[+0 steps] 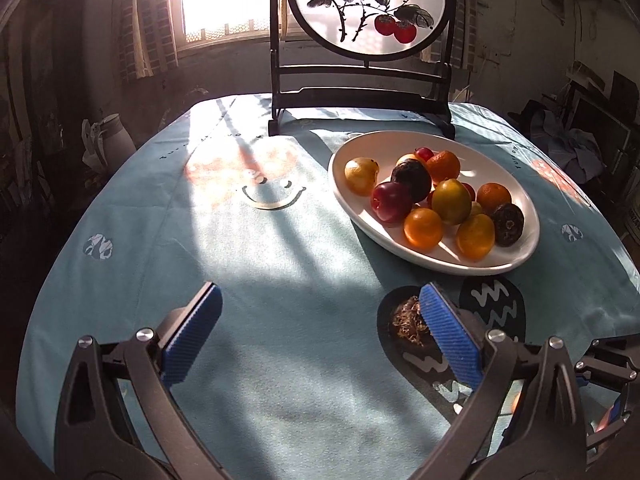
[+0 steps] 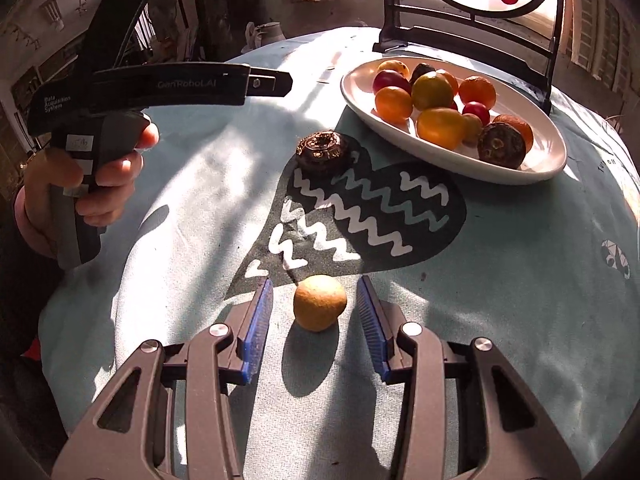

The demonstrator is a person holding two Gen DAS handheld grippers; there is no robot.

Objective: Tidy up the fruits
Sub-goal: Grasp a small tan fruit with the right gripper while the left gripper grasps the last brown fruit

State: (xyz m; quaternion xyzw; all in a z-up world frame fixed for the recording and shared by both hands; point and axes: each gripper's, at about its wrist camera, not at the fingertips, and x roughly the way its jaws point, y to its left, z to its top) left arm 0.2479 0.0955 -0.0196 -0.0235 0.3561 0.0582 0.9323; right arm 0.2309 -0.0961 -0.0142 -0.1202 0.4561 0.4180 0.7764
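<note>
A white oval plate (image 1: 352, 152) (image 2: 532, 168) holds several fruits: orange, yellow, red and dark ones. A dark brown fruit (image 1: 408, 322) (image 2: 323, 153) lies on the cloth in front of the plate. In the left wrist view it sits just beside my right finger. My left gripper (image 1: 320, 300) is open and empty over the cloth. A small yellow fruit (image 2: 319, 302) lies on the cloth between the open fingers of my right gripper (image 2: 316, 294), which do not touch it. The left gripper's body (image 2: 160, 84) and the hand holding it show at the left.
A blue printed tablecloth (image 1: 260, 264) covers the round table. A dark wooden stand with a round painted screen (image 1: 368, 4) stands behind the plate. A pale jug (image 1: 116, 136) stands off the table at the far left. Clutter lines the room's right side.
</note>
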